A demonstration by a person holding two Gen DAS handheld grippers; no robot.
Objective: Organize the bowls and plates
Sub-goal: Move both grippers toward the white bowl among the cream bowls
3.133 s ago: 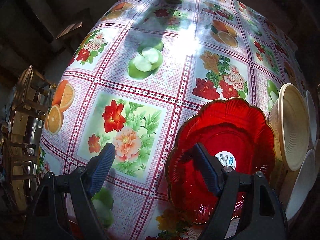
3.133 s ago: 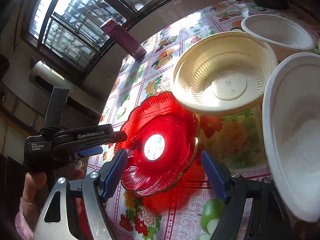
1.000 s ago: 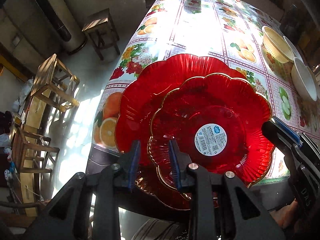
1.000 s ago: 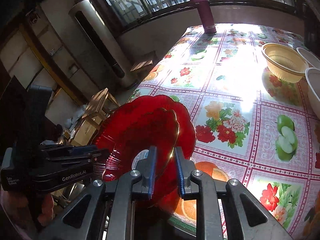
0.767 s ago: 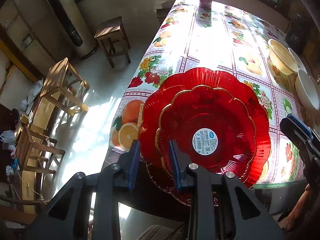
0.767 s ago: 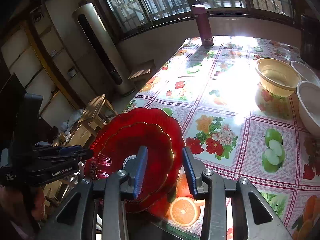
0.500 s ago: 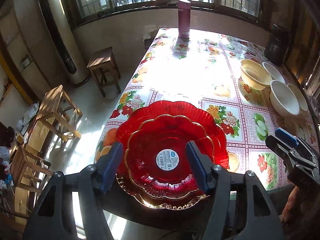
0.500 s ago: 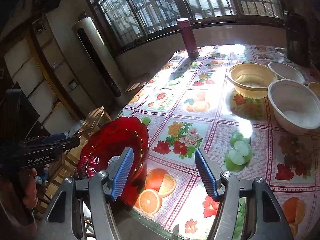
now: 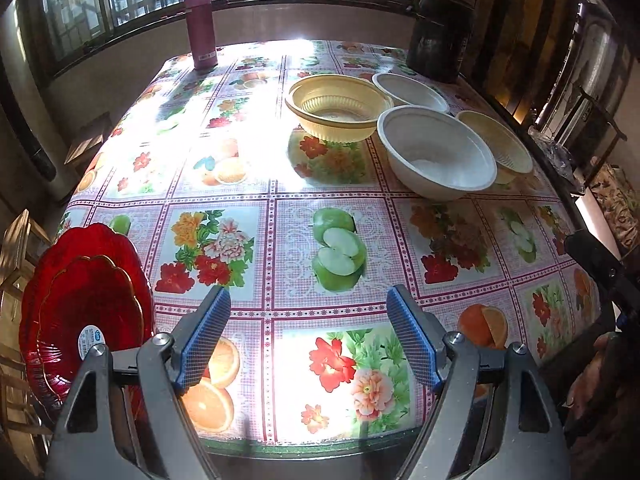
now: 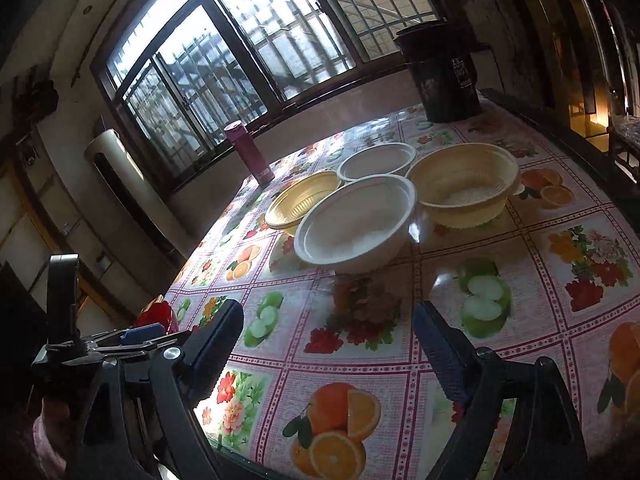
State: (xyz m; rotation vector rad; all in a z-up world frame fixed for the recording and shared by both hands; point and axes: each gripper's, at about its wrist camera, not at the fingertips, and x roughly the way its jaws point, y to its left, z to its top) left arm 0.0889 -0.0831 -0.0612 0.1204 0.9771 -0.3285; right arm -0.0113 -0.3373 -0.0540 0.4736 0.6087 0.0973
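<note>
Two red scalloped plates [image 9: 86, 312] lie stacked at the table's near left corner, the smaller on the larger. Only a sliver of red plate [image 10: 158, 314] shows in the right wrist view. Further along the table stand a ribbed cream bowl [image 9: 338, 108], a white bowl [image 9: 438, 152], a second white bowl [image 9: 410, 88] and a second cream bowl [image 9: 496, 140]. My left gripper [image 9: 308, 300] hangs over the near table edge, right of the plates, jaws opening with nothing between them. My right gripper [image 10: 328, 316] faces the nearest white bowl [image 10: 356, 224], jaws opening and empty.
A floral oilcloth covers the table [image 9: 280, 200]. A maroon flask [image 9: 200, 28] stands at the far left corner and a dark pot [image 9: 438, 36] at the far right. Wooden chairs [image 9: 16, 248] stand on the floor to the left. A hand [image 10: 52, 412] holds the left gripper.
Both grippers let go of the red plates and opened wide. They drew back and swung right towards the bowls, leaving the plates stacked at the left corner.
</note>
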